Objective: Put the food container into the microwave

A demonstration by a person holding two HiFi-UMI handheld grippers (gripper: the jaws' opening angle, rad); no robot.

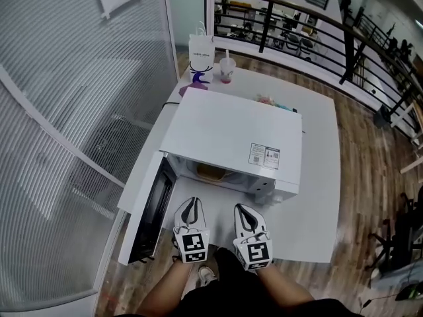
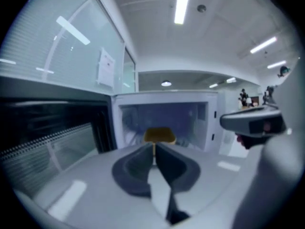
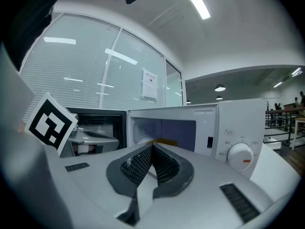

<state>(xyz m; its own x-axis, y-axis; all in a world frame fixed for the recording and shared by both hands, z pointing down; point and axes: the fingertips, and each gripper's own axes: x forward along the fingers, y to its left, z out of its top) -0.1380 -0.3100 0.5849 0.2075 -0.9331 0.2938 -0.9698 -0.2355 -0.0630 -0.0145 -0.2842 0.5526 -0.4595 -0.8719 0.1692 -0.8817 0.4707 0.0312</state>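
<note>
Forearms (image 1: 166,288): bare, at the bottom edge of the head view, one behind each gripper
Left gripper (image 1: 192,202): jaws pressed together tip to tip with nothing between them, aimed at the open front of the microwave
Right gripper (image 1: 239,209): jaws also closed on each other and empty, just beside the left gripper and aimed the same way
Food container (image 2: 159,135): yellow-brown tub on the floor inside the microwave, near the middle, upright, touched by neither gripper
Long axis: seems to run side to side across the opening, with a broad side facing out towards the grippers; its depth cannot be judged
Microwave (image 1: 231,127): white, standing on a white table (image 1: 317,177)
Door (image 1: 151,207): swung wide open to the left
Head view alone: a paper bag (image 1: 201,50) and a cup (image 1: 227,67) on the table behind the microwave; of the food container only a small patch under the microwave's top edge
Left gripper view alone: the whole front of the food container, straight above the closed jaw tips
Right gripper view alone: the dial (image 3: 239,155) on the control panel; the food container is only a thin yellow sliver
</note>
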